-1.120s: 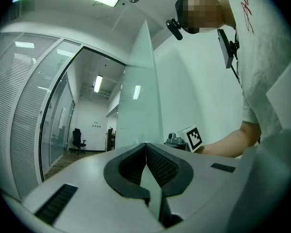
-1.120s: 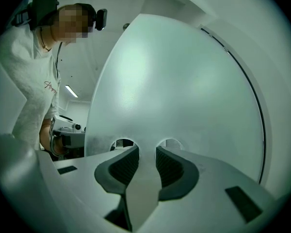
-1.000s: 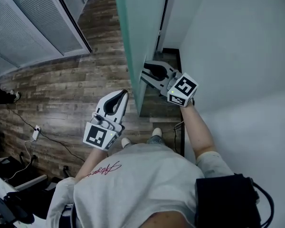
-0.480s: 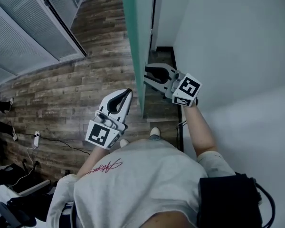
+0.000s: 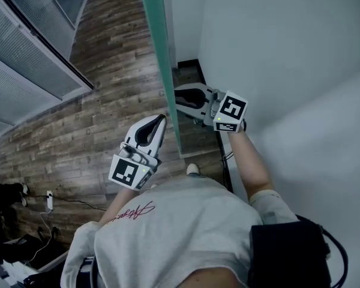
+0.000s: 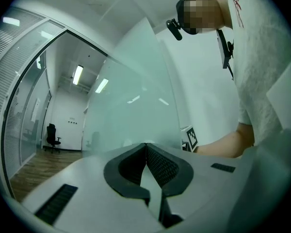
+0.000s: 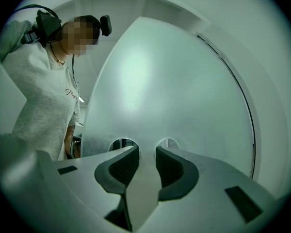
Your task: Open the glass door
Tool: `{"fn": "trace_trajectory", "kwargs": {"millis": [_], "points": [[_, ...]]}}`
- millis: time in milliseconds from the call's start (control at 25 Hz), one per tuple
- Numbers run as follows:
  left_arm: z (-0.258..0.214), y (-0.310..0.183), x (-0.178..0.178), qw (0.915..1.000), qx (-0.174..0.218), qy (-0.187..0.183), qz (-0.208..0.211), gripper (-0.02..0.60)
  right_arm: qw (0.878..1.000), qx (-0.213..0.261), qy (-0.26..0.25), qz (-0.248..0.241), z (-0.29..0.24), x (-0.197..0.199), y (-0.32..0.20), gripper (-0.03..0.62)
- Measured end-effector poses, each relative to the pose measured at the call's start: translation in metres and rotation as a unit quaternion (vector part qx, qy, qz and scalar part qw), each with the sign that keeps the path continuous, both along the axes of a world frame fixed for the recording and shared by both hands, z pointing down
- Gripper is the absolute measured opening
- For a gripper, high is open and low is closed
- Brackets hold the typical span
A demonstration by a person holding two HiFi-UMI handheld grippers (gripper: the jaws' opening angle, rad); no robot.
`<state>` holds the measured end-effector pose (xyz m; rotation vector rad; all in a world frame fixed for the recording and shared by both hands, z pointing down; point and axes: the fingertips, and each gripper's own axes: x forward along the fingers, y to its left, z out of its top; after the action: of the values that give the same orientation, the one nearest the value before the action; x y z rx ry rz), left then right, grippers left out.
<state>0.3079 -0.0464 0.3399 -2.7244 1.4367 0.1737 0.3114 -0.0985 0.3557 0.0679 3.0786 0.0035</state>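
The frosted glass door [image 5: 162, 53] shows nearly edge-on in the head view, running from the top down to the floor in front of me. My left gripper [image 5: 162, 118] is on its left side, shut with nothing between the jaws, its tips close to the door's edge. The left gripper view shows the shut jaws [image 6: 146, 145] against the frosted pane [image 6: 136, 91]. On the door's right side, by the wall, my right gripper [image 5: 176, 96] points at the glass. Its open jaws [image 7: 147, 150] sit close to the pane [image 7: 160, 81], between two round holes [image 7: 122, 143]; I cannot tell whether they touch.
A white wall [image 5: 288, 53] runs close along the right of the door, leaving a narrow gap. Wooden floor [image 5: 108, 89] lies to the left, bounded by a glass partition with blinds [image 5: 24, 65]. A cable and power strip [image 5: 48, 200] lie on the floor at lower left.
Both grippers have moved forward and slightly up alongside the door. The door now looks thinner and more edge-on, and the partition has slid off to the left.
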Motion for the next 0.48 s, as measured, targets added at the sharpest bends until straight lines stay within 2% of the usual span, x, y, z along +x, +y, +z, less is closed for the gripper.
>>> {"fn": "trace_trajectory", "kwargs": {"millis": [160, 480], "points": [[0.012, -0.016, 0.034, 0.9998, -0.002, -0.004, 0.022, 0.017, 1.0, -0.003, -0.004, 0.007, 0.015, 0.033, -0.013, 0.117], [0.006, -0.021, 0.06, 0.9992, 0.004, -0.01, 0.039, 0.017, 1.0, -0.004, -0.01, 0.01, 0.014, 0.068, -0.019, 0.117]]}}
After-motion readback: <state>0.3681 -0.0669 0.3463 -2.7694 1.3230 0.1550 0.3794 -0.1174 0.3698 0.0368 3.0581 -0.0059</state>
